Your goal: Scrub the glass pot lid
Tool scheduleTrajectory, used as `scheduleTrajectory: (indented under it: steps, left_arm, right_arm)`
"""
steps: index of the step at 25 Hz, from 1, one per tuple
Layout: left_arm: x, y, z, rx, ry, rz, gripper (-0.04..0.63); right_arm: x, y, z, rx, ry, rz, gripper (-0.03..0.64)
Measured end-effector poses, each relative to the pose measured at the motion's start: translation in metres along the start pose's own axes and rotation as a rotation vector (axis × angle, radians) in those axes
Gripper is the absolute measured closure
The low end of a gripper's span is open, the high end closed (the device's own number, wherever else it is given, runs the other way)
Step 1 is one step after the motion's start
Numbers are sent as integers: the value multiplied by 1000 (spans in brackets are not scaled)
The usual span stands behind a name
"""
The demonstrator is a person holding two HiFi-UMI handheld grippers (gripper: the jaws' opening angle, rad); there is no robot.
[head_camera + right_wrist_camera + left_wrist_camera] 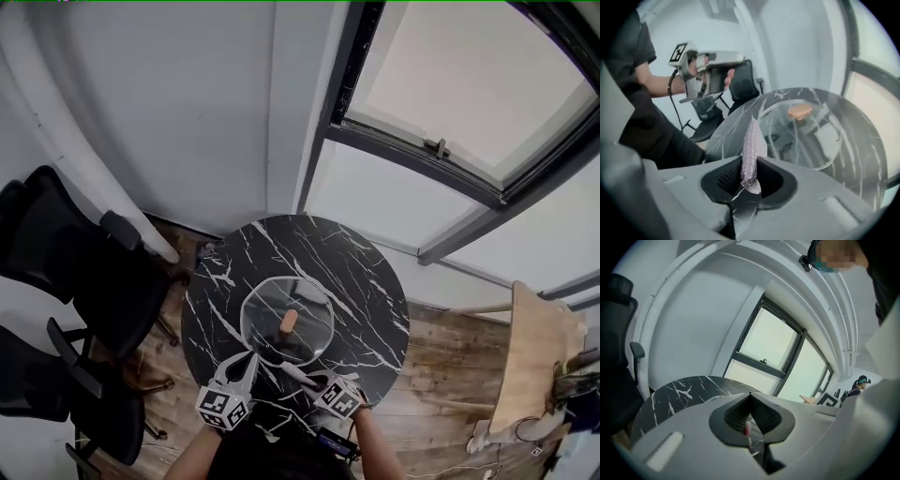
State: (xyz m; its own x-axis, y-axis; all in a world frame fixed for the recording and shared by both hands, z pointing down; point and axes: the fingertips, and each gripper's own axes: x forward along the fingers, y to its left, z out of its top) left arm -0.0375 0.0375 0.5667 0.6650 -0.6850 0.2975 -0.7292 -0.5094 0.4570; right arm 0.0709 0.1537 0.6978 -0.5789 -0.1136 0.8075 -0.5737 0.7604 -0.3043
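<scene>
A glass lid [314, 339], wooden knob [290, 322] up, lies flat at the centre of a round black marble table [370, 281]. Just short of its near rim, the right gripper [752, 161] pinches a pale mesh cloth [753, 140]. The left gripper [750, 395] is closed and empty. Black office chairs [94, 272] stand to the left.

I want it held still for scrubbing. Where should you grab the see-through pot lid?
Best bet: the tan wooden knob at the middle of the round glass pot lid, from straight above. The lid lies flat on the round black marble table, knob up, so jaws can close on it; the thin rim hugs the tabletop.
</scene>
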Motion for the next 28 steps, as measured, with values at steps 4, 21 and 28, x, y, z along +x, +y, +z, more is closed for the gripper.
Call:
scheduleTrajectory:
  steps: [4, 21, 28]
  left_arm:
    - [-1, -4, 14, 20, -24, -22, 594]
    - [-8, 23, 19, 5, -50, 31, 594]
    - [-13, 34, 14, 4, -38, 43, 594]
  right_arm:
    - [-30, -57, 28, 11, -173, -300, 543]
    - [35, -143, 110, -582, 27, -756, 543]
    - [46, -124, 95, -752, 155, -731, 546]
